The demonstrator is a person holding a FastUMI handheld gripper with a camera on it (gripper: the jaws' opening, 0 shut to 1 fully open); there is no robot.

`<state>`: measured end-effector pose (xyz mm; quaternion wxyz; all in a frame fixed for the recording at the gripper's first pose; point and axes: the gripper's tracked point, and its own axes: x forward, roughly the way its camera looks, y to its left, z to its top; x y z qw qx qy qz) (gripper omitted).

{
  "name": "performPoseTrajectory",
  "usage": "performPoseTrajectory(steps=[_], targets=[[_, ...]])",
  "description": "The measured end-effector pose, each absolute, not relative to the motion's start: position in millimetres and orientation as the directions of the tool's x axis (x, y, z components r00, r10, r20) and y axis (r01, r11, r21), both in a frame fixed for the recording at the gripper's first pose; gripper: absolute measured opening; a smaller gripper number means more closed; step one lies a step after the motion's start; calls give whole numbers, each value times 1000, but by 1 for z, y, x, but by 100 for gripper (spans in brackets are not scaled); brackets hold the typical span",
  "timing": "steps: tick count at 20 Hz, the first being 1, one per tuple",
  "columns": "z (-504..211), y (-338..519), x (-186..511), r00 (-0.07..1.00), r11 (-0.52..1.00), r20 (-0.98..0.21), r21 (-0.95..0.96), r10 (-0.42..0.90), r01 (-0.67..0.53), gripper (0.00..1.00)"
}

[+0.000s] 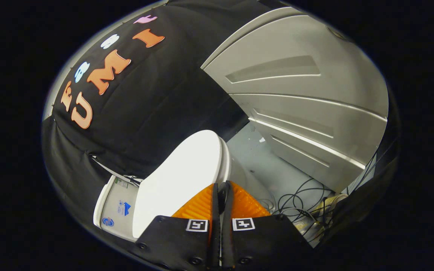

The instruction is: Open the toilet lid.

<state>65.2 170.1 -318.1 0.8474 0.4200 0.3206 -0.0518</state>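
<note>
The lid (181, 180) was white and lay just ahead of the fingers, its long smooth face running away from them toward the black cloth wall (153, 98). Under its far rounded end a second white edge showed, the seat or bowl rim (226, 162); which of the two could not be told. Whether the lid was down flat or partly raised could not be judged, since the whole scene was tilted.

The gripper (220, 186) had its fingers pressed nearly together, with only a thin dark slit between them. The tips sat at the lid's near edge, close to where that second white edge ran. Whether anything was pinched in the slit, or whether the tips touched the lid at all, could not be told.

Beside the lid's near end stood the white tank (117, 210), bearing small stickers, blue and green, too small to read. Each finger mount carried a square black-and-white marker (197, 225).

Beyond the lid lay a pale grey floor (254, 158), and past it a grey panelled door (296, 94). A tangle of black cables (300, 199) lay on the floor beside the fingers, their ends lost in shadow.
</note>
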Motion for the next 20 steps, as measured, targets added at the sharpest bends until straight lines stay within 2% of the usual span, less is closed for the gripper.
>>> performPoseTrajectory(steps=[6, 10, 13, 14, 15, 16, 17, 20], targets=[[-308, 175, 65, 777, 605, -596, 700, 202, 380, 9], [-317, 170, 66, 796, 648, -580, 676, 174, 351, 9], [-326, 161, 81, 834, 673, -540, 658, 110, 338, 9], [-339, 147, 81, 816, 675, -579, 604, 6, 424, 9], [-341, 145, 89, 849, 647, -524, 624, -71, 439, 9], [-354, 151, 88, 841, 647, -537, 617, -69, 448, 9], [-354, 146, 90, 856, 645, -510, 629, -77, 433, 15], [-337, 151, 78, 859, 666, -506, 613, -82, 424, 15]])
